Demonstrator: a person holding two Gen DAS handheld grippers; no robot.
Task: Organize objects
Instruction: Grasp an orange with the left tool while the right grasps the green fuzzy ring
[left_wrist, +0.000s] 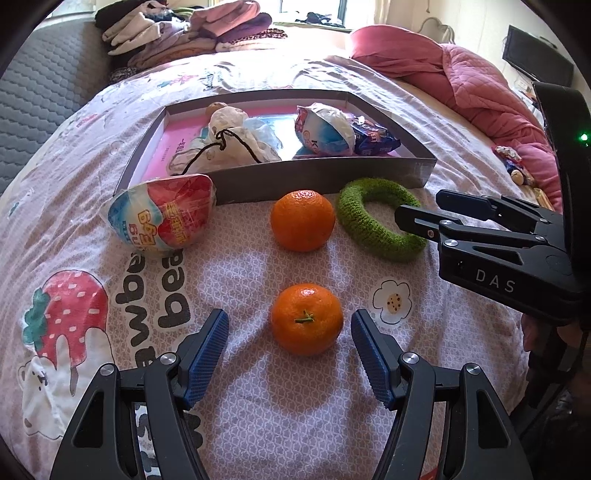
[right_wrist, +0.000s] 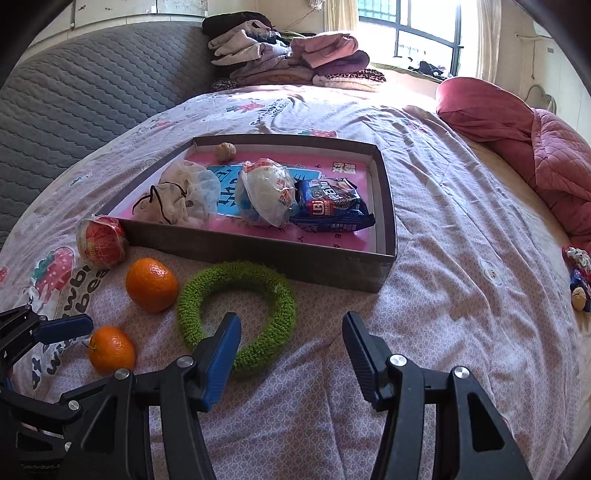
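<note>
1. Because the near orange (left_wrist: 306, 318) sits free on the soft bed (left_wrist: 461, 332) between the wide-apart jaws of the left gripper (left_wrist: 289, 326), an off-centre squeeze could roll it away.
2. The right gripper (right_wrist: 291, 329), jaws apart and empty, straddles the green ring's (right_wrist: 236, 306) near edge; closing could drag it against the box (right_wrist: 258, 254).

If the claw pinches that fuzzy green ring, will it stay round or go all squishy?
Probably squishy. The green ring looks knitted and already lies pulled into a lopsided loop, so it would likely bend and sag when lifted. It seems light, and its fuzzy surface should not slip much. The right claw stands open, one finger inside the ring's hole.
</note>
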